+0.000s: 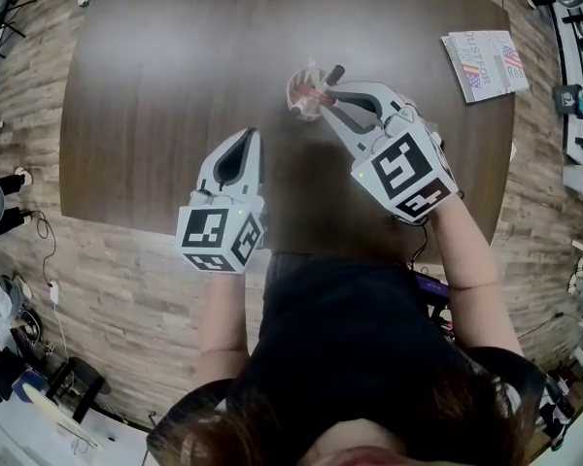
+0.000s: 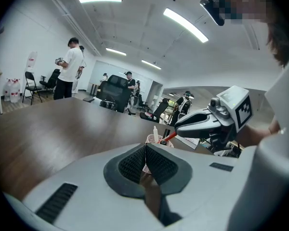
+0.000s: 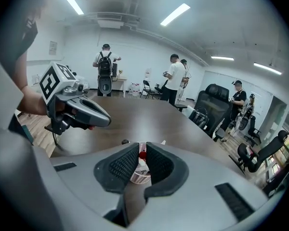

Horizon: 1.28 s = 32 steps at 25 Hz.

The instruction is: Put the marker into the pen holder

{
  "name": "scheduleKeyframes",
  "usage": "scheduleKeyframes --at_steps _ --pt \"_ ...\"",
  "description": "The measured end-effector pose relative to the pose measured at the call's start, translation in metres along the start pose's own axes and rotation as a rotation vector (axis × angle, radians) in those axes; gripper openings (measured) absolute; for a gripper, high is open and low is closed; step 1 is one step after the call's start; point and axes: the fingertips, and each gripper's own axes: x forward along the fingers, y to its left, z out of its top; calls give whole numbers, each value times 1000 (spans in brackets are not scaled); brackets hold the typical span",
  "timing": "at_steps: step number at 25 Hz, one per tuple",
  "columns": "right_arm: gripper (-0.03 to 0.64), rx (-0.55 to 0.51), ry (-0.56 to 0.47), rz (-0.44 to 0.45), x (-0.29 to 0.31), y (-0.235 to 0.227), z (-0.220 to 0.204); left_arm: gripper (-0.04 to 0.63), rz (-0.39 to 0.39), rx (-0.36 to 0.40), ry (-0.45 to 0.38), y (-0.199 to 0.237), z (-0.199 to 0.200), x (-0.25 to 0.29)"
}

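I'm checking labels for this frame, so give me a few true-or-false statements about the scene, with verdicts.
1. The right gripper holds a red marker. True.
2. The left gripper grips the holder. False: its fingers are together on nothing, apart from the holder.
3. The marker lies flat on the table. False: it is held slanting over the holder.
4. A booklet lies near the table's far right edge. True.
5. The holder is empty. False: other pens already stand in it.
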Motion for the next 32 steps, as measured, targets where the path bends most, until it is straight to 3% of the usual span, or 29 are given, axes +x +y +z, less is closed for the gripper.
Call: scheduleKeyframes --at_steps 19,25,32 --pt "72 82 -45 -76 22 -13 -8 28 11 9 0 3 1 -2" --pt "109 109 -64 -91 16 -11 -7 28 19 9 -12 6 4 -2" --pt "71 152 -128 -147 -20 -15 -5 28 36 15 -59 -3 16 -10"
